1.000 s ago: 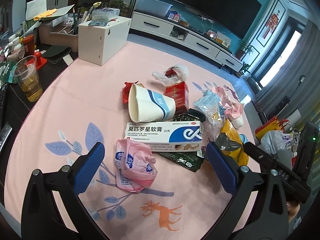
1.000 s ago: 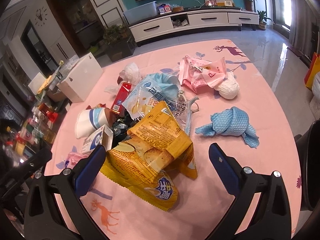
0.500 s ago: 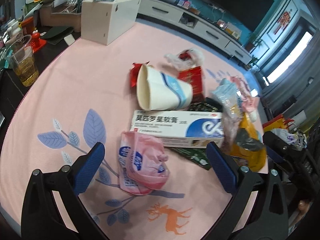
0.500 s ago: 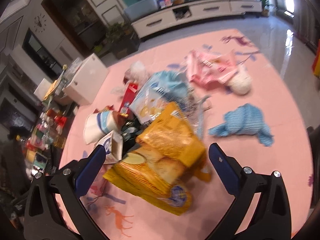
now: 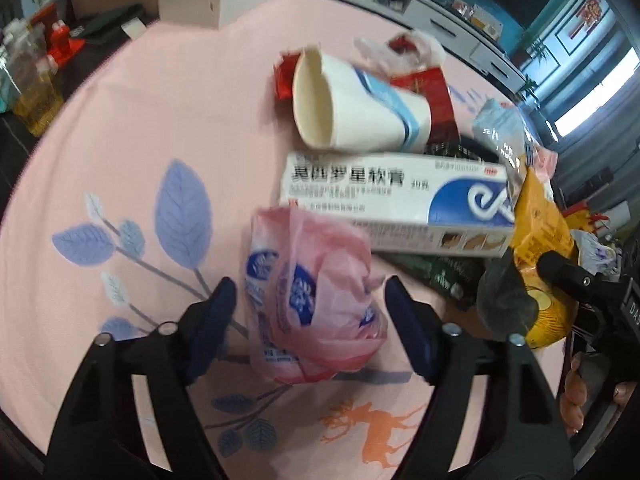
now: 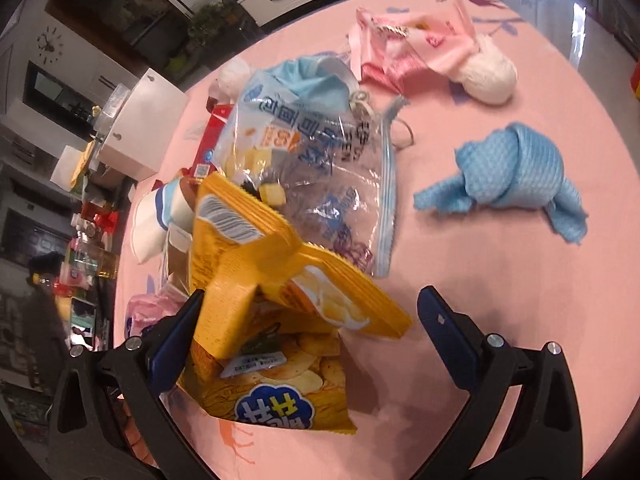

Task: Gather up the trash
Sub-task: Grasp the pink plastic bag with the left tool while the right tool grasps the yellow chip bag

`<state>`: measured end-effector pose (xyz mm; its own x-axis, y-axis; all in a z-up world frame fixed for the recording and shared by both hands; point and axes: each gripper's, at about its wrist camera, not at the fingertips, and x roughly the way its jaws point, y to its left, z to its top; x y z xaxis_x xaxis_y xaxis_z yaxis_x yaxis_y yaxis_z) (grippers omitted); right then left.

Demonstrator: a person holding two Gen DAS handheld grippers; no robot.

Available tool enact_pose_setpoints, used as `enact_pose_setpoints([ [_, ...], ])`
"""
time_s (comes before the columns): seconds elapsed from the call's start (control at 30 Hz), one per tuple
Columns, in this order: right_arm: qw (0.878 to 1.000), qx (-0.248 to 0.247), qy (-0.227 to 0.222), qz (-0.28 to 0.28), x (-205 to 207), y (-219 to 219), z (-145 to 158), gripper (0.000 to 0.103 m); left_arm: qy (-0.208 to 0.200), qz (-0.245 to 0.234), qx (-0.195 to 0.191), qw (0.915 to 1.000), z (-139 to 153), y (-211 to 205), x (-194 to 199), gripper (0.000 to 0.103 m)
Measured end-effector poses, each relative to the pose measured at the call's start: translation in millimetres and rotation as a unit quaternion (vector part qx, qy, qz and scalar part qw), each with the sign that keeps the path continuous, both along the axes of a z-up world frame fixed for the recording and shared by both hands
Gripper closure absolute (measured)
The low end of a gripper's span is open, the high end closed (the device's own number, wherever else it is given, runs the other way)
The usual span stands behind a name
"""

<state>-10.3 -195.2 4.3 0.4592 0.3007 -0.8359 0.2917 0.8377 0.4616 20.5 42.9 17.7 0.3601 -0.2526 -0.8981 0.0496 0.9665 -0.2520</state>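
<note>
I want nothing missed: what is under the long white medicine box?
A dark green wrapper pokes out beneath the medicine box, whose end overlaps the yellow chip bag. Anything further under it is covered.

Surface (image 5: 120,120): matt pink cloth printed with blue leaves and an orange deer.
Pink wrapper (image 5: 316,300): thin crinkled plastic film, soft sheen.
Paper cup (image 5: 356,108): smooth white paper, matt inside.
Ointment box (image 5: 396,204): smooth white card, slight gloss.
Chip bag (image 6: 276,332): glossy yellow plastic foil, creased.
Clear bag (image 6: 320,168): shiny transparent plastic with blue print.
Blue rag (image 6: 516,176): rough waffle-weave cloth, matt.
Fingers (image 5: 404,320): matt blue pads on smooth black plastic arms with bright metal screws.
</note>
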Motion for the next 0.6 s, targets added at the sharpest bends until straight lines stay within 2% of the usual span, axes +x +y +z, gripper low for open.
enact_pose_setpoints([
  [0.1, 1.0, 0.023, 0.0, 0.009, -5.1, 0.3, -4.3, 0.007, -0.004, 0.004, -0.004, 1.0, -1.8, 1.7, -3.3, 0.034],
  [0.17, 0.999, 0.038, -0.002, 0.021, -6.5, 3.6, -7.0, 0.016, -0.007, 0.007, -0.008, 0.9999, -1.8, 2.0, -5.5, 0.038],
  [0.23, 0.998, 0.058, -0.003, 0.036, -6.8, 7.6, -8.3, 0.032, -0.011, 0.007, -0.014, 0.9998, -1.3, 2.0, -8.0, 0.044],
  [0.27, 0.997, 0.064, -0.003, 0.044, -7.8, 9.6, -8.1, 0.036, -0.009, 0.006, -0.025, 0.9996, -1.2, 1.7, -9.4, 0.046],
  [0.43, 0.999, 0.003, -0.016, 0.04, -20.4, 16.5, 3.7, 0.041, -0.011, -0.003, -0.054, 0.9985, 7.6, 4.8, -21.8, 0.051],
  [0.53, 0.999, -0.009, -0.041, 0.029, -35.9, 11.9, 18.1, 0.041, -0.035, -0.008, -0.059, 0.9976, 22.4, 3.1, -31.1, 0.051],
  [0.6, 0.997, -0.039, -0.063, 0.012, -48.7, 7.9, 30.9, 0.041, -0.057, -0.013, -0.063, 0.9963, 35.9, 0.4, -40.2, 0.051],
])
